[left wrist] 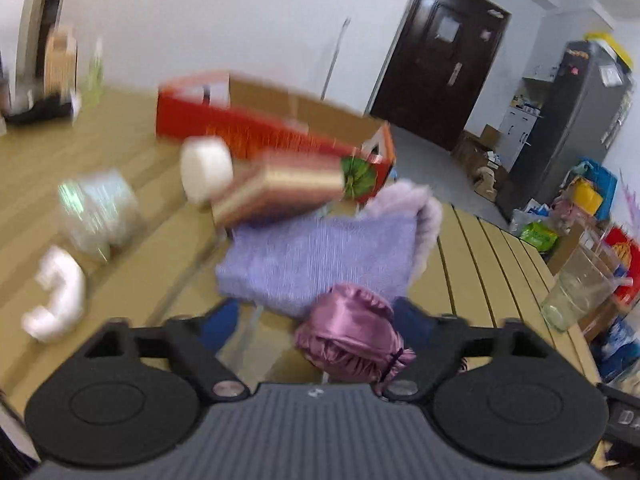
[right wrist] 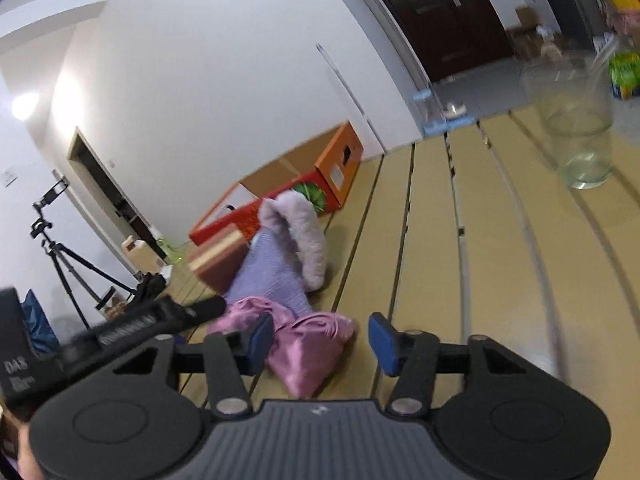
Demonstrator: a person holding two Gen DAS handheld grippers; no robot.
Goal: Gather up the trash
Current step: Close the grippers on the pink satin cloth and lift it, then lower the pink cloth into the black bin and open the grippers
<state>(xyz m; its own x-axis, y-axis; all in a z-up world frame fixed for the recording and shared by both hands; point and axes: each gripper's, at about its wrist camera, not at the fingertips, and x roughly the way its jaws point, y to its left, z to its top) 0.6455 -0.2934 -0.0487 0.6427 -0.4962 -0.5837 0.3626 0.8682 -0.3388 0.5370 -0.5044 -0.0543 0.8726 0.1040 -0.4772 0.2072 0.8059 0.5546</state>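
Here, pink satin pouch [right wrist: 308, 354] between fingers [right wrist: 260, 334].

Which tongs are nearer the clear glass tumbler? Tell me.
Right, I'd judge. The clear glass tumbler stands ahead and right of the right tongs, across bare slats. From the left tongs, which sit around the pink satin cloth, it stands far right at the table edge.

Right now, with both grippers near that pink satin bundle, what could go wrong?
1. Both the left gripper and the right gripper are open around the pink satin bundle, so they may collide or tug against each other.
2. The bundle lies against the purple knit cloth; a grab might drag that cloth along.
3. The empty glass stands on the table to the right; a wide swing could knock it over.
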